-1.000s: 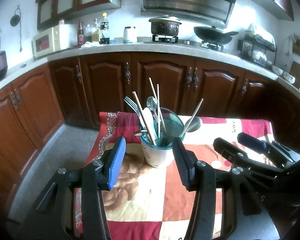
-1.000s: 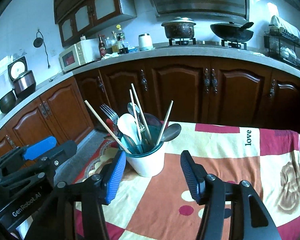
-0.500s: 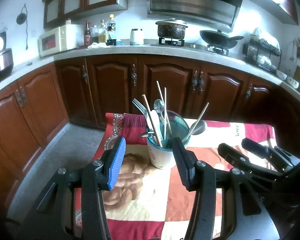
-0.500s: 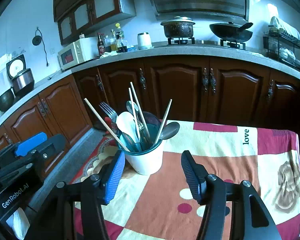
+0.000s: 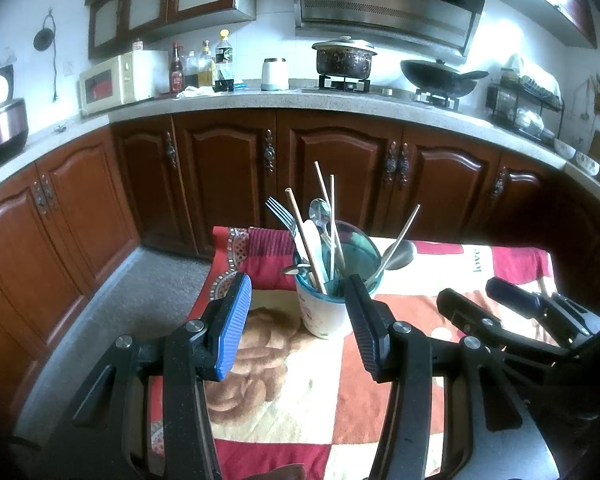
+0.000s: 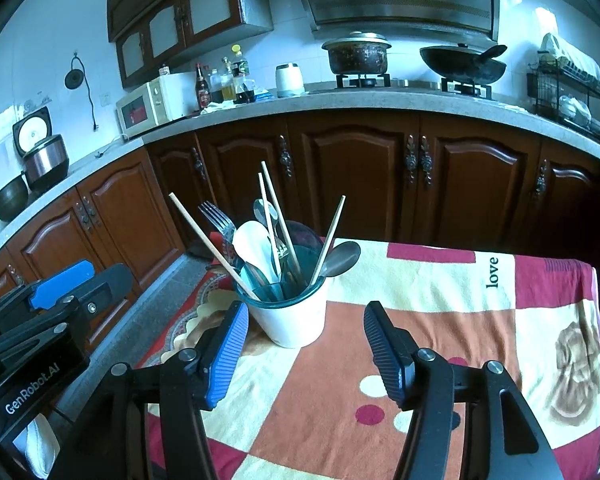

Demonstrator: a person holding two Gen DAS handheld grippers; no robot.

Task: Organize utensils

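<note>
Currently both tools hover above the surface [image 6: 440, 292], which carries a patchwork cloth in red, orange and cream.

1. Left tool [image 5: 298, 320]: jaws part-open, approx. mid-range, nothing between the pads. Blue ribbed pad sits at 9 o'clock of the gap, black pad at 3 o'clock. No contact w/ any item.

2. Right tool [image 6: 304, 344]: jaws part-open, slightly wider than the left tool's, nothing gripped. In the left wrist view it shows at 3 o'clock, low over the cloth, empty.

3. Utensil cup [image 6: 290, 312]: white body, teal rim, standing upright on the cloth near the surface's far left corner. In both views it sits at 12 o'clock of the jaw gap, just beyond the fingertips, apart from them.

4. Cup contents, all leaning outward:
 - fork [image 6: 218, 218], tines up, at 10 o'clock of the cup;
 - white spoon [image 6: 256, 246], bowl up, centre-left;
 - chopsticks [image 6: 276, 216], several, fanned from 10 to 1 o'clock;
 - metal spoon [image 6: 340, 258], bowl hanging over the rim at 2 o'clock;
 - small metal spoon [image 5: 319, 210] at the back.

5. Bkgd: brown cabinets [image 5: 340, 176] below a stone worktop w/ microwave [image 5: 116, 82], bottles, pot [image 5: 346, 58] and wok [image 5: 440, 76].
</note>
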